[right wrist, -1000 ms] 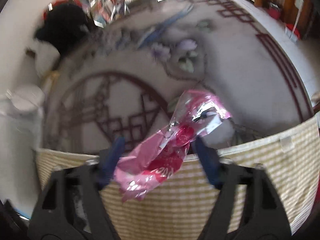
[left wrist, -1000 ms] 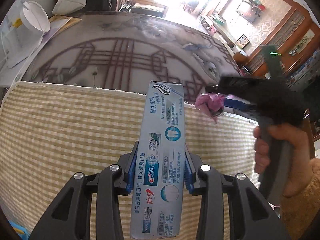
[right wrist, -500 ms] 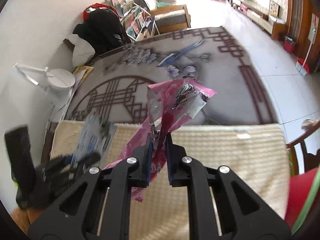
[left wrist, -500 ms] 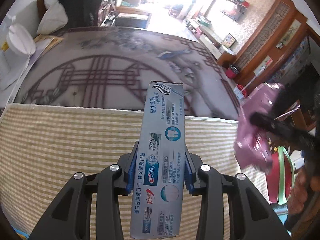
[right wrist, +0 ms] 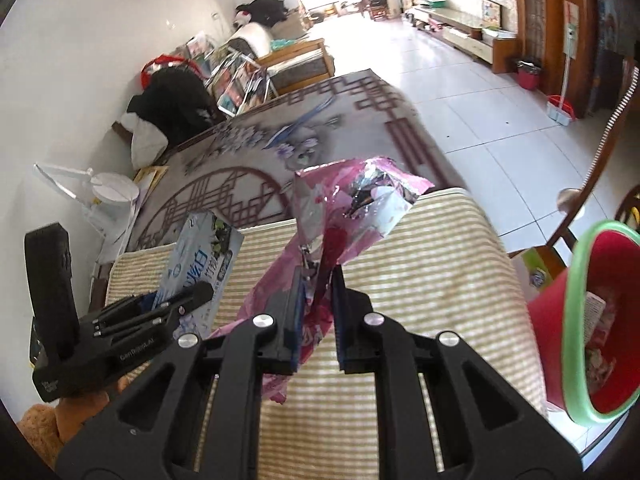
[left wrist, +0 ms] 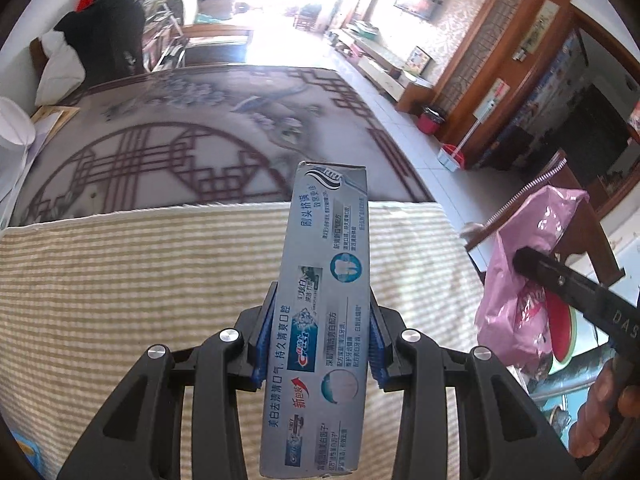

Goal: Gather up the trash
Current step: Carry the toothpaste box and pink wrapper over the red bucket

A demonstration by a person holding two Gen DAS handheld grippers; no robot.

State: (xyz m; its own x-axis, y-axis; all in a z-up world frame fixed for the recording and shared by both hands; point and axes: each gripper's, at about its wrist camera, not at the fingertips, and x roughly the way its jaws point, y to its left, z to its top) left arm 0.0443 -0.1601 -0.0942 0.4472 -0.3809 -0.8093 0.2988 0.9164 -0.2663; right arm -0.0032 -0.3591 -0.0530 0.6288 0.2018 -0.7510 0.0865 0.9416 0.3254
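Presently catalogued, from each gripper outward:

Left gripper: blue pads pressed against both long sides of a toothpaste box; box upright along the fingers, far end projecting past the fingertips, held above the striped cloth.

Right gripper: pinched on a pink wrapper; crumpled foil-lined top flaring above the pads, loose tail hanging below on the left. Same wrapper seen from the left wrist view at far right, beyond the table edge, clamped by a black finger.

Left gripper in the right wrist view: lower left, toothpaste box angled up and away, held in an orange-sleeved hand.

Table: covered with yellow-and-white striped cloth, beneath both grippers.

Red bin: green rim, just beside the table's right edge, paper scraps inside.

Patterned rug: grey with dark red lattice and flowers, on the floor beyond the table.

White desk lamp: left, by the wall.

Wooden chair: right, behind the bin.
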